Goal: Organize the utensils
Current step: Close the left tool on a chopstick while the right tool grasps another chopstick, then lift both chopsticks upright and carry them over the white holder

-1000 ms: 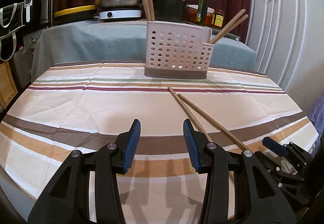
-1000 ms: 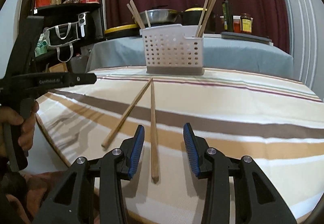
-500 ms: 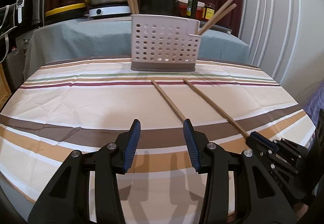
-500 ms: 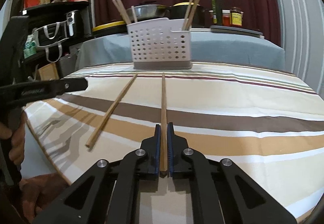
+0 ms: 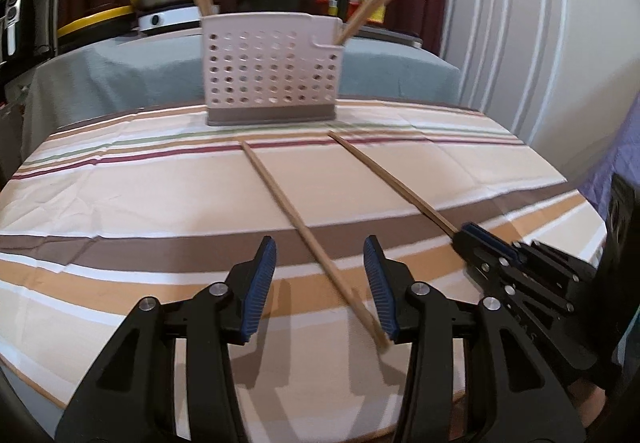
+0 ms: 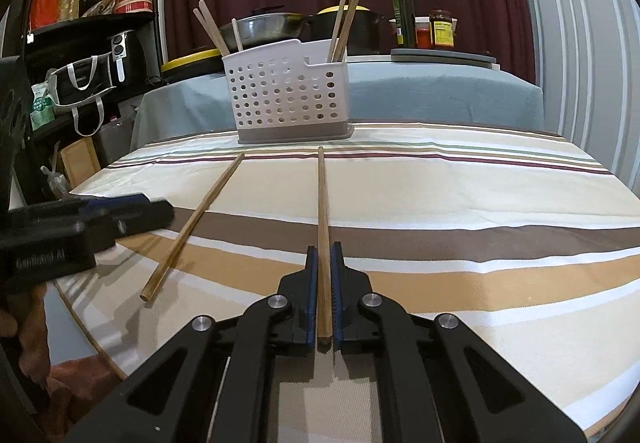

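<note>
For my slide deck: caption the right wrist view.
Right gripper shut on a long wooden chopstick lying on the striped tablecloth, aimed at the white perforated plastic utensil caddy.

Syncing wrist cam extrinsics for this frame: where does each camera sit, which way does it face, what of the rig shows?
Left wrist: behind the open left hand-held gripper, facing the utensil caddy; loose chopstick between the jaws; right hand-held gripper at right.
Right wrist: behind the right hand-held gripper, shut on the held chopstick, facing the caddy; left hand-held gripper and a hand at left.
Shared: caddy, both chopsticks, striped tablecloth.
</note>
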